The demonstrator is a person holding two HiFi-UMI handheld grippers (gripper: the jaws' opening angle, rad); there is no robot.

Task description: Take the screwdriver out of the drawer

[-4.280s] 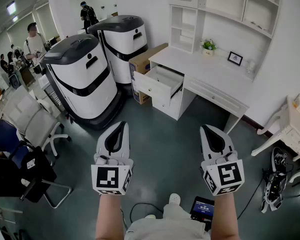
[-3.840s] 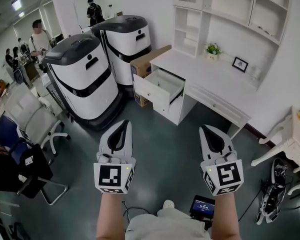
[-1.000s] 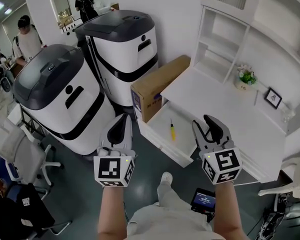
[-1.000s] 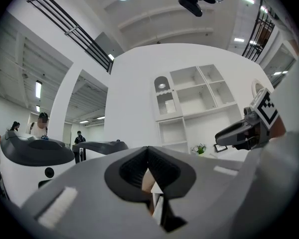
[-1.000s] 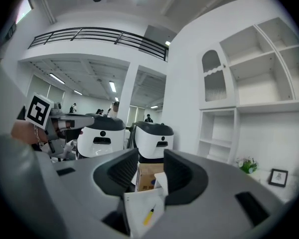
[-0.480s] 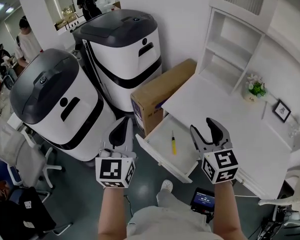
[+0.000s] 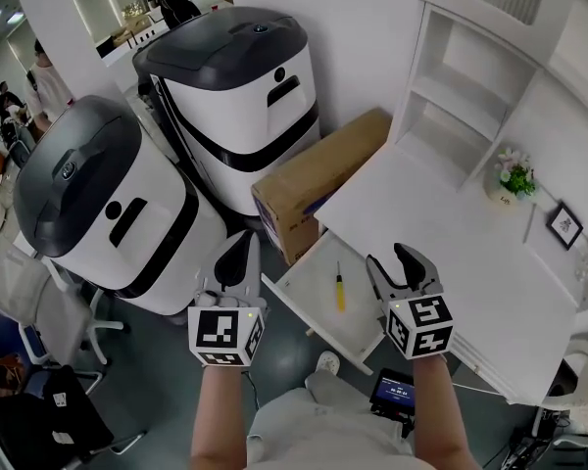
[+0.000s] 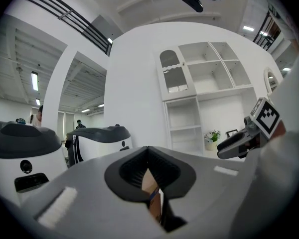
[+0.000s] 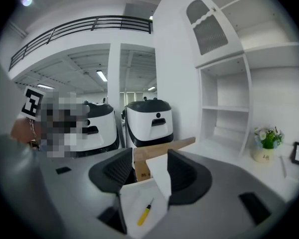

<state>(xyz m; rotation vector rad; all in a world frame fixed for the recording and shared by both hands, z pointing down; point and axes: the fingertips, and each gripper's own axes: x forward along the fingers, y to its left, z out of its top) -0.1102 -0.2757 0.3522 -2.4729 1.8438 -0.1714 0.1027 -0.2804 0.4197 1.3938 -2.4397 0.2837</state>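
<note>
A screwdriver (image 7: 339, 289) with a yellow handle lies in the open white drawer (image 7: 312, 311) of the desk. My right gripper (image 7: 388, 259) hovers just right of the drawer, its jaws wide open and empty. In the right gripper view the screwdriver (image 9: 144, 214) shows low between the open jaws of the right gripper (image 9: 148, 171), still some way ahead. My left gripper (image 7: 241, 248) is left of the drawer's front, held level, jaws shut on nothing. In the left gripper view only a slit shows below the closed tips of the left gripper (image 8: 148, 153).
Two large white-and-black machines (image 7: 240, 86) (image 7: 98, 213) stand left of the desk. A cardboard box (image 7: 318, 179) is wedged between them and the drawer. The white desk top (image 7: 441, 233) carries a small plant (image 7: 510, 179) and a picture frame (image 7: 565, 225). A small screen (image 7: 397, 392) lies on the floor.
Both grippers have moved forward and down toward the drawer, which now sits closer between them. The right jaws have spread wider than a second ago.
</note>
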